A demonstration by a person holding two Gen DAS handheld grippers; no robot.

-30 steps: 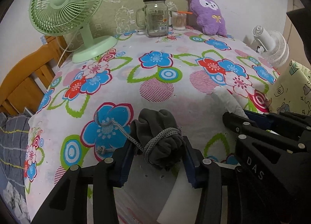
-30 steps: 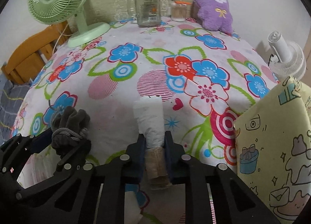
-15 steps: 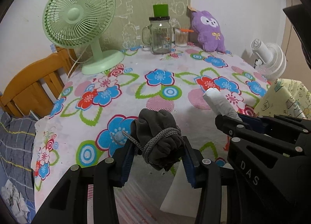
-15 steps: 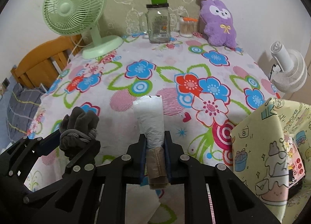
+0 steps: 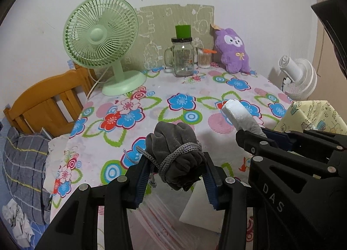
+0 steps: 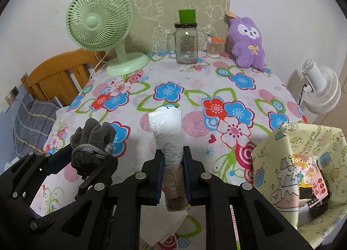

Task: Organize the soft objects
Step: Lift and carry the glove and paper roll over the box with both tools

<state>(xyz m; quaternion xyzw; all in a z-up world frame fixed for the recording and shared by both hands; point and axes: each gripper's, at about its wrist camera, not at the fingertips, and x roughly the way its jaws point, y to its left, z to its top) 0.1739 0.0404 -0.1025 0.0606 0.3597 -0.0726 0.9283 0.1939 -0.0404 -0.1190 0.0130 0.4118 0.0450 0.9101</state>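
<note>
Left gripper (image 5: 175, 176) closed on a grey cloth bundle (image 5: 176, 152) bound round with grey cord (image 5: 180, 152); the bundle sits squeezed between both pads, lifted off the worktop (image 5: 195, 89). Right gripper (image 6: 173, 169) clamped narrow on a white plastic roll (image 6: 168, 128) with a brown core end (image 6: 174, 187) poking back toward the camera. Both items held above the near edge of the flowered cloth.

Risks, as I judge them:
- Cord's loose tail hangs left of the left gripper; could snag a finger on release.
- Roll is held low on its length, top-heavy ahead of the jaws; could pivot or slip.
- Yellow patterned bag (image 6: 299, 163) just right of the right gripper; an easy bump.

Unclear: where either item is meant to go; what the bag holds; white sheet under the grippers, cut off.
</note>
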